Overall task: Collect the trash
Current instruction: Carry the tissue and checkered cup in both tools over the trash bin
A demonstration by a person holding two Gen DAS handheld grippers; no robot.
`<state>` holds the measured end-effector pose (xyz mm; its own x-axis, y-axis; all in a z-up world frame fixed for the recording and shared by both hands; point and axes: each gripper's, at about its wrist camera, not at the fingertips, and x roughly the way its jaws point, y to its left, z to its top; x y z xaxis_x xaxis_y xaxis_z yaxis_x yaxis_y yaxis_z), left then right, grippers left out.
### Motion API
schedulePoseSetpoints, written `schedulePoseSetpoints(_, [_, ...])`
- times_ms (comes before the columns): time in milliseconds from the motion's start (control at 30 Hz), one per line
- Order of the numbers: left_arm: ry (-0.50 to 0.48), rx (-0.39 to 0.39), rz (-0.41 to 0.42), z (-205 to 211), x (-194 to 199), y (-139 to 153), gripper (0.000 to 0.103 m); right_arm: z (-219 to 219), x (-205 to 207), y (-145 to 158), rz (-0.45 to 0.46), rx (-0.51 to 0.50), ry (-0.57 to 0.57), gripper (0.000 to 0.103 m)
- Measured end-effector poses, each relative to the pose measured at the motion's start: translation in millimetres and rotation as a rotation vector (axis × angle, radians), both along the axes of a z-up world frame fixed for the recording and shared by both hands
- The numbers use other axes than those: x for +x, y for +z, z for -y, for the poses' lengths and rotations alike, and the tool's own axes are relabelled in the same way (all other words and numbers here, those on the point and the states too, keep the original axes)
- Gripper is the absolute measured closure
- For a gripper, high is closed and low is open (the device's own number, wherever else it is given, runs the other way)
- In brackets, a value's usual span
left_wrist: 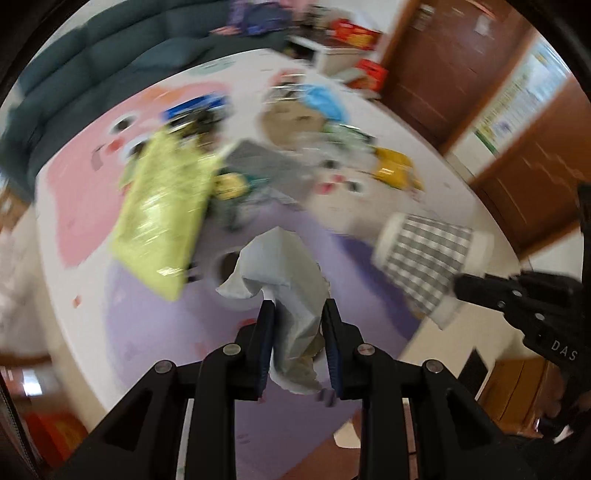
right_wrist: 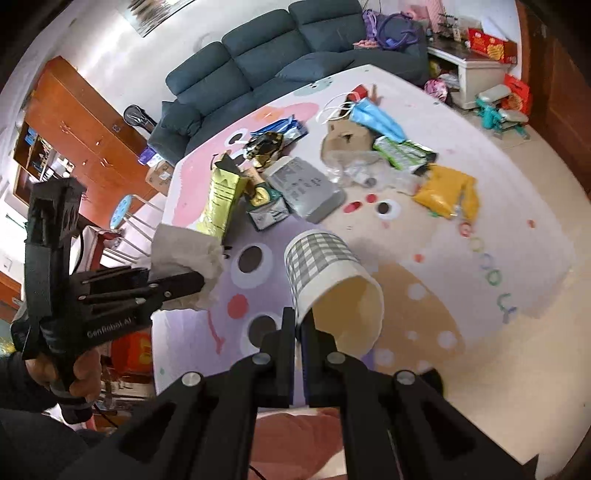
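Left gripper (left_wrist: 298,345) grips a tissue (left_wrist: 284,273); right gripper (right_wrist: 298,334) pinches the cup (right_wrist: 332,284) rim. Next I need a bin, none in view.

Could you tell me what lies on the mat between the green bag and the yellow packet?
In the right wrist view, a grey pouch and crumpled clear plastic lie between the green bag and yellow packet.

Dark teal sofa (right_wrist: 295,48) at 12 o'clock, 3 back cushions showing, purple bags (right_wrist: 391,27) heaped on its right end. Orange-brown wooden cabinet (right_wrist: 81,122) at 10 o'clock, round blue stool (right_wrist: 122,210) just below it. White low table (right_wrist: 469,70) at 1 o'clock, red box (right_wrist: 491,44) on top. Pastel cartoon play mat (right_wrist: 498,258) across the floor. Brown doors (left_wrist: 454,55) at 1 o'clock in the left view.
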<state>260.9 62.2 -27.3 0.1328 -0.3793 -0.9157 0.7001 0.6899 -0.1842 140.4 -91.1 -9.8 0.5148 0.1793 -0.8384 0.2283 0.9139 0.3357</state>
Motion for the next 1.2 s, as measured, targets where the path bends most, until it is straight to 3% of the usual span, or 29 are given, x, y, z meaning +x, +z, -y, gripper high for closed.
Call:
schedulePoseSetpoints(200, [-0.193,-0.023,0.025,64,-50,8,0.080,31,-54,4,-0.016,-0.021,-0.111,0.100])
schedulePoseSetpoints(467, [-0.290,-0.036,0.061,119,-112,14,0.080,76,-118,8,-0.001,-0.030,-0.175,0.100])
schedulePoseSetpoints(667, [-0.206,-0.067,0.079,151,-157,17,0.080,110,-155,5,-0.014,-0.048,-0.084,0.100])
schedulePoseSetpoints(800, [-0.154,-0.038,0.090,171,-191,7,0.079,129,-178,-2,-0.019,-0.030,-0.039,0.100])
schedulePoseSetpoints(1200, [0.058,0.054,-0.003,184,-265,-50,0.079,161,-217,-72,-0.118,0.080,0.088,0.100])
